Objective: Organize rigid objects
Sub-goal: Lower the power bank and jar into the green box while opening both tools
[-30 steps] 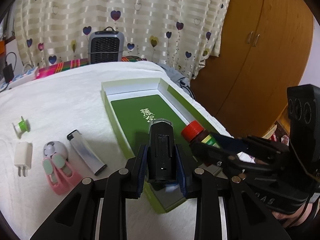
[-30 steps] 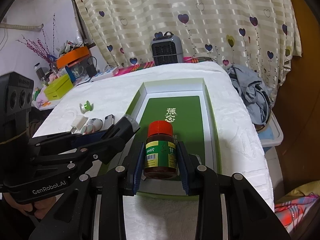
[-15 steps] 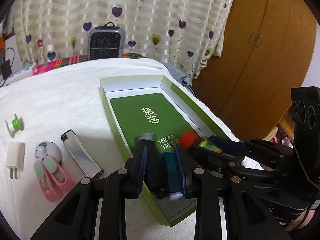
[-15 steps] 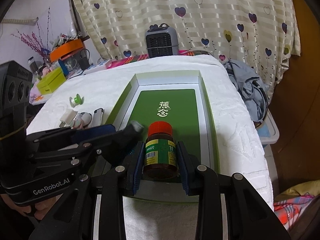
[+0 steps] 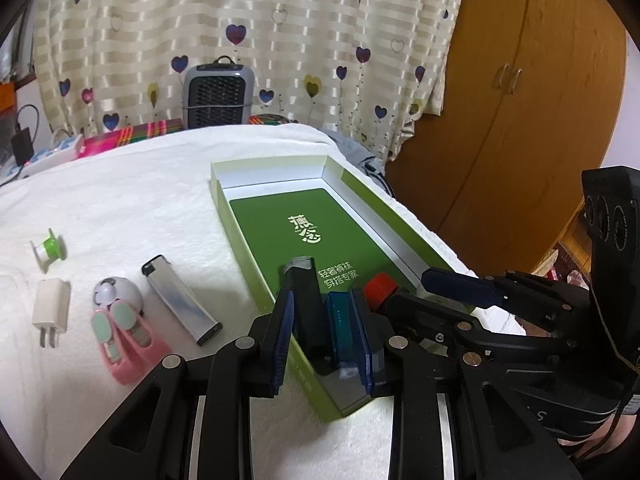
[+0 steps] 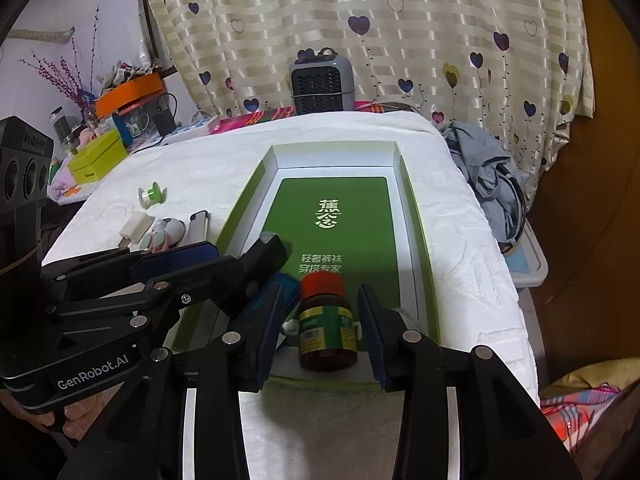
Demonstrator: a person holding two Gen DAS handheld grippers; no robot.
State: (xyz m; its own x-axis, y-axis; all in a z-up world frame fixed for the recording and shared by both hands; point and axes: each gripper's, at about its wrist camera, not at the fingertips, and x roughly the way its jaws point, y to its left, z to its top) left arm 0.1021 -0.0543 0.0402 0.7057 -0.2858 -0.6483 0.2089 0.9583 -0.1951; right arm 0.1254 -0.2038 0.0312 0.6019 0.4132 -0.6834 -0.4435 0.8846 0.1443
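My right gripper (image 6: pixel 326 338) jaws opening, pads off the brown glass bottle with red cap (image 6: pixel 326 322), which stands between them at the near end of the shallow green cardboard box (image 6: pixel 416 216); my left gripper (image 5: pixel 322 340) pinches a black rectangular device (image 5: pixel 305 304) over the box's near-left corner; silver lighter (image 5: pixel 180 300), pink clipper (image 5: pixel 126 334), white charger plug (image 5: pixel 50 308) lie left of the box on white cloth (image 5: pixel 120 208).

Striped curtain (image 5: pixel 248 36) w/ heart print along back wall; small grey heater (image 5: pixel 218 94) at bed's far edge. Wooden wardrobe (image 5: pixel 532 92) on right, cluttered shelf (image 6: pixel 116 120) left.
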